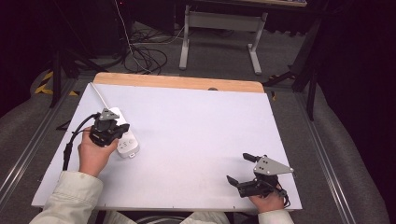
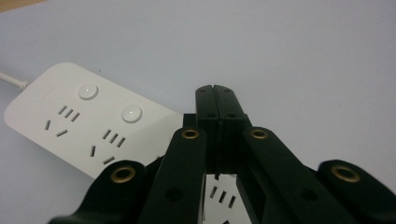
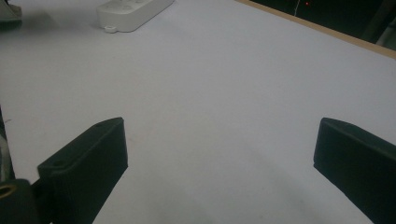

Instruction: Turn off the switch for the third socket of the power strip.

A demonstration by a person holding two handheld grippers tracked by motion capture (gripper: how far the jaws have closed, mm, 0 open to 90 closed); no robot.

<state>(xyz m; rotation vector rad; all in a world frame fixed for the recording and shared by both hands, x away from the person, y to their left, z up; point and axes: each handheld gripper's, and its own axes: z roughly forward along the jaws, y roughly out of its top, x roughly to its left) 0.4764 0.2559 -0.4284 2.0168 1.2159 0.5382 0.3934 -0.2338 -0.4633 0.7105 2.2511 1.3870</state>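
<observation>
A white power strip [image 1: 127, 143] lies on the left part of the white tabletop [image 1: 201, 126], and its thin white cord [image 1: 99, 95] runs off toward the far left corner. In the left gripper view the power strip [image 2: 88, 119] shows two round buttons and several sockets. My left gripper [image 1: 113, 134] hovers just above the strip. Its jaws [image 2: 215, 93] are pressed together with nothing between them. Near the front right edge, my right gripper [image 1: 238, 168] stands wide open over bare tabletop [image 3: 219, 154]. The power strip [image 3: 133, 11] appears far off at the top left of that view.
A wooden strip [image 1: 177, 82] borders the table's far edge. Beyond it, on the grey floor, are a tangle of cables [image 1: 144, 56] and the white legs of another table [image 1: 219, 28]. Dark stands flank both sides.
</observation>
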